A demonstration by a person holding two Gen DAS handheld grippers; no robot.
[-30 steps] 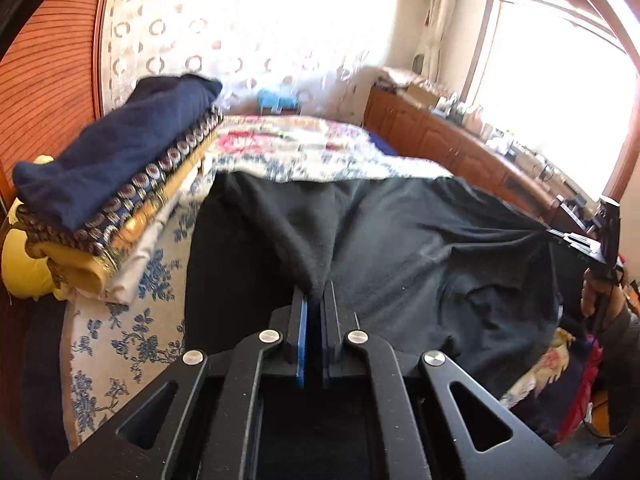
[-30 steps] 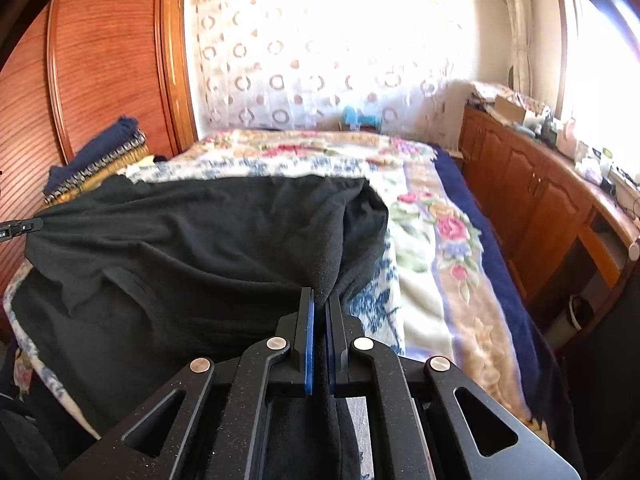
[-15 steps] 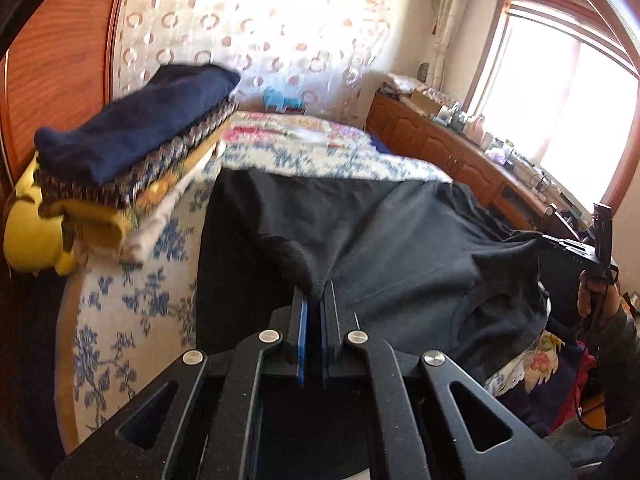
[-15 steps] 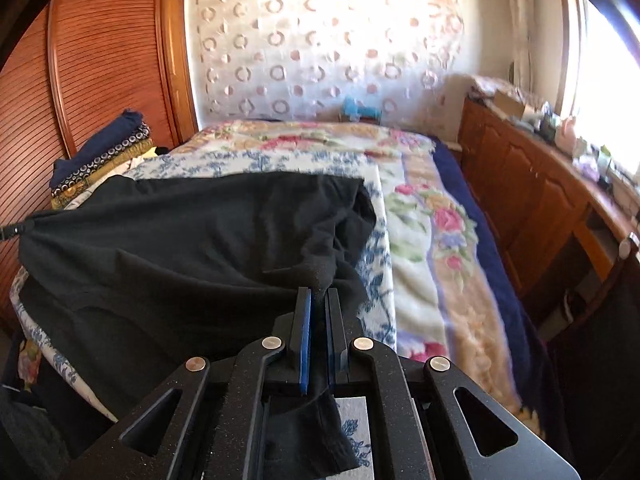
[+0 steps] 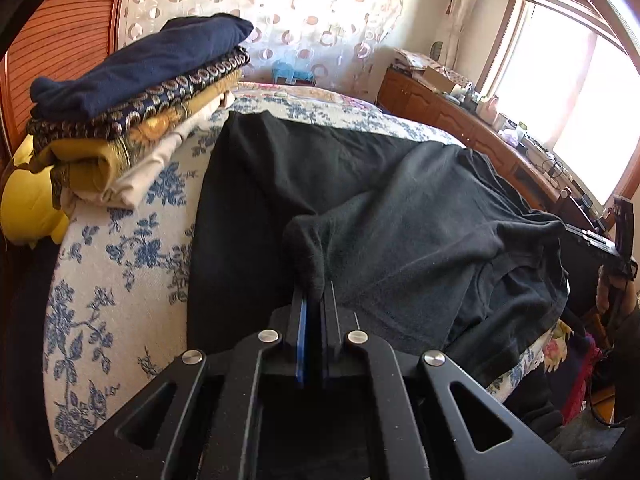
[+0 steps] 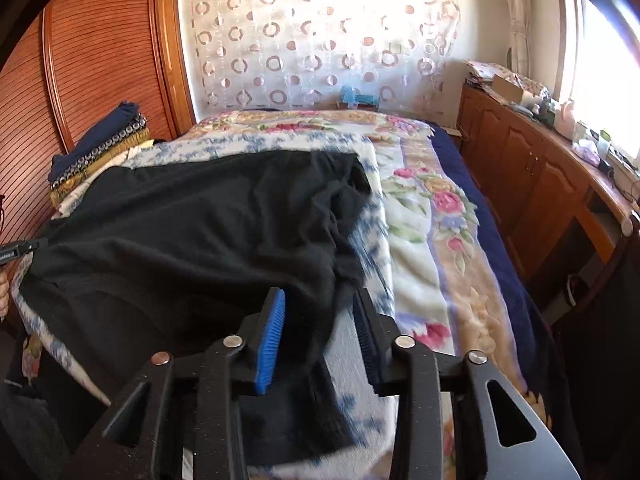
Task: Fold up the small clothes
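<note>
A black garment (image 5: 400,216) is spread over the bed (image 6: 424,248), pinched at one corner.

The left claw (image 5: 316,300) is pressed together on a bunched corner of the black garment at the bed's near edge. The right claw (image 6: 320,320) is spread, with the garment's other near corner lying loose between its fingers on the bed. A stack of folded clothes (image 5: 132,96) is seen on the bed's left side, beside the garment.
</note>
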